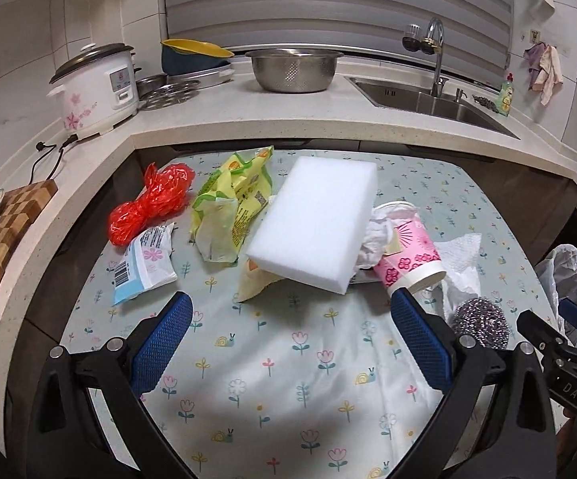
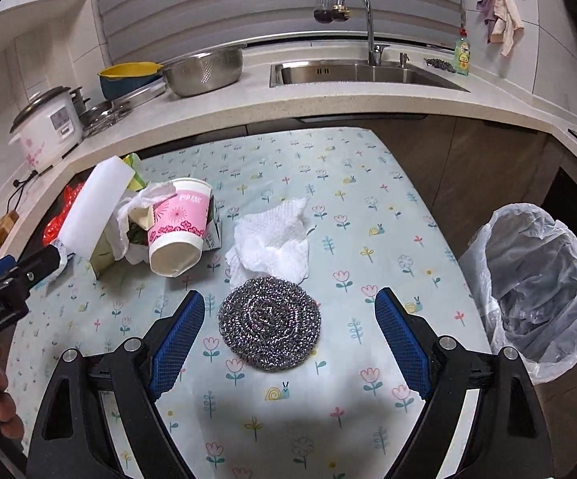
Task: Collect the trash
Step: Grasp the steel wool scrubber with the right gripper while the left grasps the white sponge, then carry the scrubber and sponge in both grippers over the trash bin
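Note:
On the flowered tablecloth (image 1: 288, 379) lie a red plastic bag (image 1: 149, 207), a blue-and-white packet (image 1: 145, 263), a yellow-green wrapper (image 1: 232, 207) and a white foam block (image 1: 320, 223). A pink paper cup (image 2: 180, 227) stuffed with tissue lies on its side beside a crumpled paper towel (image 2: 272, 239). My left gripper (image 1: 290, 297) is open just short of the foam block, holding nothing. My right gripper (image 2: 290, 297) is open around a steel wool scourer (image 2: 268, 323), pads clear of it. A bin with a white liner (image 2: 528, 287) stands off the table's right edge.
An L-shaped counter wraps the table's far and left sides. On it are a rice cooker (image 1: 93, 88), a steel colander (image 1: 294, 70), a sink (image 2: 360, 74) with a tap, a dish soap bottle (image 2: 463, 54) and a wooden chopping board (image 1: 5, 235).

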A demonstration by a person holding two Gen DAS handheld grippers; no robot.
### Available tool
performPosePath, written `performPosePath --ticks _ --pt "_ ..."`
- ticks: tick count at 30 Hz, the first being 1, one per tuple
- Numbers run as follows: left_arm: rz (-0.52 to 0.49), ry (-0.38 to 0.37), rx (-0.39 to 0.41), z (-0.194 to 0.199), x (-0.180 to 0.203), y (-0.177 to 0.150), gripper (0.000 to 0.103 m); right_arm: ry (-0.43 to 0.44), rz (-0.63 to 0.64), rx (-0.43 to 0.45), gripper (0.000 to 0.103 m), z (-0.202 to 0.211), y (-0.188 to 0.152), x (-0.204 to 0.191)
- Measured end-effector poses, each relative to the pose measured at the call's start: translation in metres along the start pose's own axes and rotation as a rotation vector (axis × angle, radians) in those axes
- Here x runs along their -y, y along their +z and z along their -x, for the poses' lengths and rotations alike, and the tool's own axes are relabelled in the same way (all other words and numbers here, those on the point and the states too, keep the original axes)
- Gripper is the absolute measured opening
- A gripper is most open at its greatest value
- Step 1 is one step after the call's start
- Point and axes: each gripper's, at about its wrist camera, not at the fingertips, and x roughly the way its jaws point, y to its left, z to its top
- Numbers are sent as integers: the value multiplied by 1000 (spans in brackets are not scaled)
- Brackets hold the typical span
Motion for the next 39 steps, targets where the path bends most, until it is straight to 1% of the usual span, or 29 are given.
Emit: performPosePath --ticks 7,11,15,22,26,27,28,29,30,34,39 --pt "-5 -7 -1 -22 -13 8 95 -10 -6 -84 84 -40 -7 -4" --pt "-10 -28 -10 -37 -12 13 95 -16 3 -102 84 -55 -8 -9" --pt "-24 -51 -14 -52 -8 17 95 -12 9 -109 88 -66 -8 -11" --pt "-37 -63 -10 -66 -2 23 95 -2 19 -132 88 -79 -9 -19" --pt "-27 -74 -8 -69 -3 26 94 1 20 -128 88 -80 -10 -21" --pt "-26 -82 -4 -68 -4 27 90 1 18 -121 85 -78 -9 -20" --pt "-27 -90 -6 -68 -3 27 81 0 18 -118 78 -77 -8 -19" --pt "-28 -102 -11 -68 -3 28 76 3 18 -116 77 -76 -7 -18" --pt "-27 -108 -18 -67 -3 28 74 10 13 -113 76 -74 -6 -17" --pt "-13 -105 10 -53 -3 27 73 26 6 -87 73 -63 -3 -14" --pt "-11 -112 50 -26 -2 29 73 35 1 -40 73 -40 2 -11"
